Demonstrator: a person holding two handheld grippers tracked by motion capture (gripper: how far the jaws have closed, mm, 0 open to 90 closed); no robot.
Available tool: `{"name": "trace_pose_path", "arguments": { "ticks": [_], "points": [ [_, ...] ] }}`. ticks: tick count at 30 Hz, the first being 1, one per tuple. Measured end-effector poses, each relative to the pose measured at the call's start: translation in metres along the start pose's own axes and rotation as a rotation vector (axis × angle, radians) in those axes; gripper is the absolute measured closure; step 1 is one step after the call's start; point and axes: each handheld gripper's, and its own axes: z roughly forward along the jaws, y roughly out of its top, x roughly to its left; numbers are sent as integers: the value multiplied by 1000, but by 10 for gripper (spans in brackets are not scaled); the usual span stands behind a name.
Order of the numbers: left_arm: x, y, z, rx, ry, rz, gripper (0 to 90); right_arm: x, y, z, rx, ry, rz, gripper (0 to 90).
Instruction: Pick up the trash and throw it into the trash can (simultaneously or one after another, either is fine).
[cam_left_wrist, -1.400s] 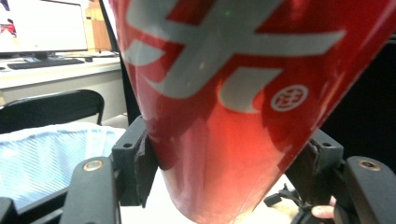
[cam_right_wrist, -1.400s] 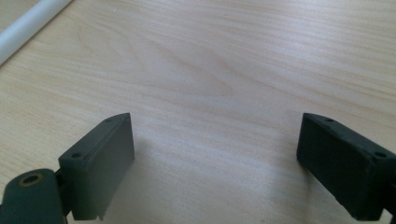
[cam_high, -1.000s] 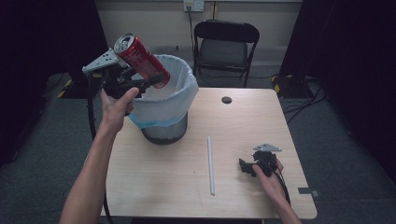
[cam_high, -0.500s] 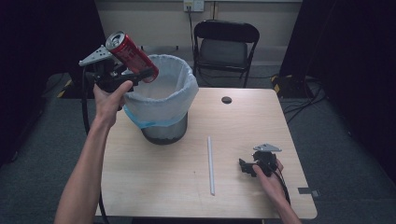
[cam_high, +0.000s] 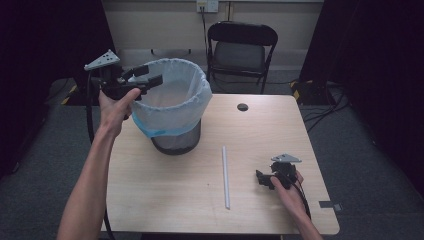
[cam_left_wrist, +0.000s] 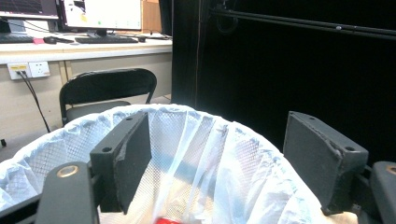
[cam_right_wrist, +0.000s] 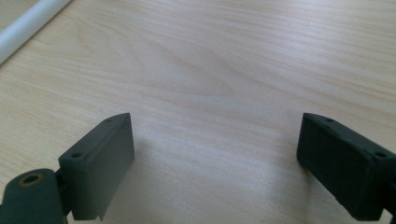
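In the high view the left gripper (cam_high: 150, 80) is held in the air over the near-left rim of the wire waste bin (cam_high: 176, 142), which stands on the left part of the wooden table (cam_high: 270, 130) and is lined with a pale blue bag (cam_high: 172, 107). Its jaws have just been opening and stand apart with nothing between them. The right gripper (cam_high: 260, 178) rests low on the table's right side, near a white tube (cam_high: 225, 176) that lies lengthwise in the middle; a black folding chair (cam_high: 242, 47) stands behind the table.

In the left gripper view the two black pads are spread wide over the bag's mesh-backed inside, and a sliver of the red can (cam_left_wrist: 169, 220) shows at the bottom of the bin — released, lying inside. No lettering on it can be read. Monitors on a desk are too blurred to read.

In the right gripper view the jaws are parted over bare wood, grasping nothing — the tube (cam_right_wrist: 28, 25) crosses the upper left corner
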Motion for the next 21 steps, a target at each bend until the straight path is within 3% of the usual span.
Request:
{"name": "trace_pose_path", "arguments": {
  "ticks": [7, 14, 20, 21],
  "points": [
    [-2, -2, -3, 6, -12, 2, 270, 0, 0, 0, 1, 0, -2, 104],
    [-7, -6, -2, 28, -18, 13, 255, 0, 0, 0, 0, 0, 0, 104],
    [-15, -5, -2, 35, -27, 37, 255, 0, 0, 0, 0, 0, 0, 104],
    [-20, -5, -2, 47, -29, 56, 259, 0, 0, 0, 0, 0, 0, 104]
  ]
}}
